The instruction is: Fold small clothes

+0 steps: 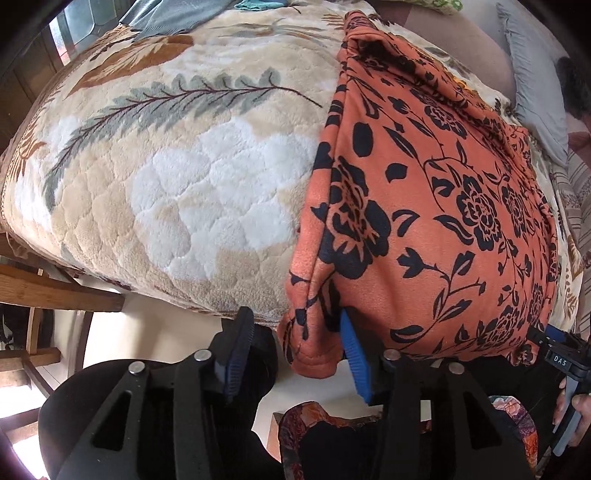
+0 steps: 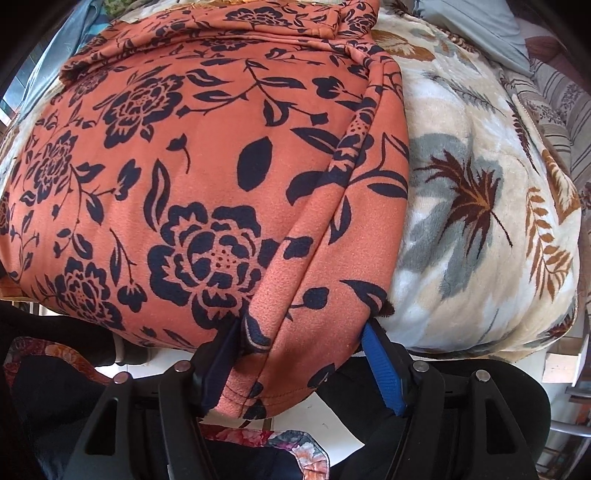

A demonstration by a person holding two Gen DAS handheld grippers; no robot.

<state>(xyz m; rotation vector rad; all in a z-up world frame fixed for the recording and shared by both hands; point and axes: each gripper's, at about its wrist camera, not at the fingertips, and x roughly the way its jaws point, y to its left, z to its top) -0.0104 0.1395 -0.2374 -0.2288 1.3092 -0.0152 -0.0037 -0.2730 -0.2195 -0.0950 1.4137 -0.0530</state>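
An orange garment with a black flower print point(image 1: 424, 206) point(image 2: 207, 166) lies folded on a fleecy cream blanket with a leaf pattern point(image 1: 184, 184) point(image 2: 461, 221), and its near hem hangs over the bed's edge. My left gripper point(image 1: 297, 354) is at the garment's lower left corner. Its jaws stand wide apart, the corner hangs loose next to the right blue pad point(image 1: 354, 358), and the left pad is clear of the cloth. My right gripper point(image 2: 303, 369) is at the lower right corner. The hem droops between its spread fingers and is not pinched.
A wooden chair frame point(image 1: 44, 291) stands at the bed's left. A grey pillow point(image 1: 535, 92) and striped bedding point(image 2: 554, 99) lie at the far right, and blue-grey cloth point(image 1: 173, 18) at the far end. A hand point(image 1: 580, 413) holds the other gripper's handle.
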